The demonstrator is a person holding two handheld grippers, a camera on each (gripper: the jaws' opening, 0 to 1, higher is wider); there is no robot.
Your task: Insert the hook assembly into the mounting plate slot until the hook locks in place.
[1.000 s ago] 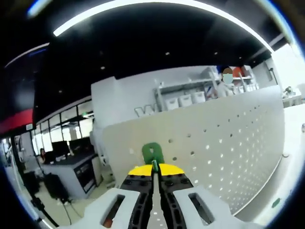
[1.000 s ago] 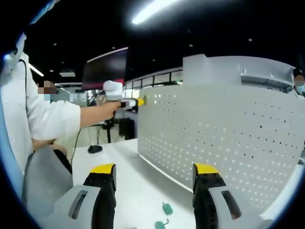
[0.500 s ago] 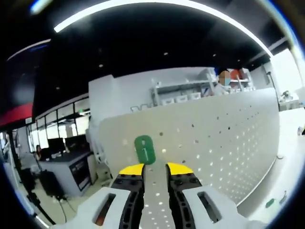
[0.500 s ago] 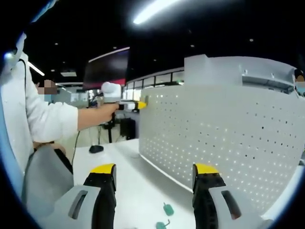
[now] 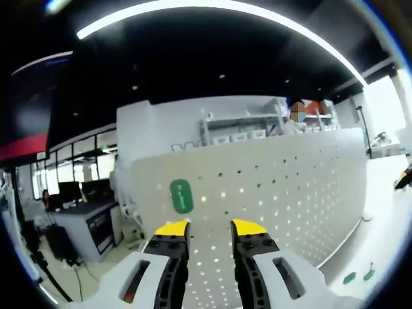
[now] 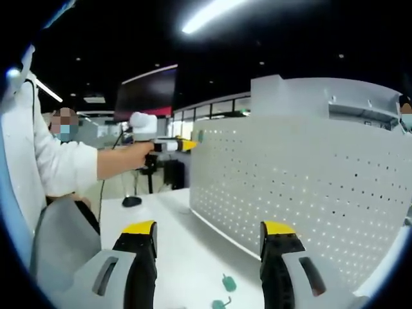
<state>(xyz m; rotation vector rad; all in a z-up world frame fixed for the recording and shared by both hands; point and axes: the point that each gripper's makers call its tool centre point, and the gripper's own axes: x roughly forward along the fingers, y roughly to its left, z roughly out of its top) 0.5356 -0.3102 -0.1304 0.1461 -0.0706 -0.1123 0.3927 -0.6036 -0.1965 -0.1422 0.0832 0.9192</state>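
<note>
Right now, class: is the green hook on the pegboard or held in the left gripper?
On the pegboard. The green hook sits on its face, while the left gripper is open and apart from it.

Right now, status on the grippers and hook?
Left gripper open, clear of green hook seated on pegboard. Right gripper open, empty. Nothing obstructing.

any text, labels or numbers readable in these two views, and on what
None can be read.
Large grey letters on the far wall above the white perforated panel in the left gripper view: mostly cut off by the panel's top edge, unreadable.
Green oval hook tab on the panel: a pale mark on it, too blurred to read.
Small green hooks on the white table in the right gripper view: no lettering visible.
</note>
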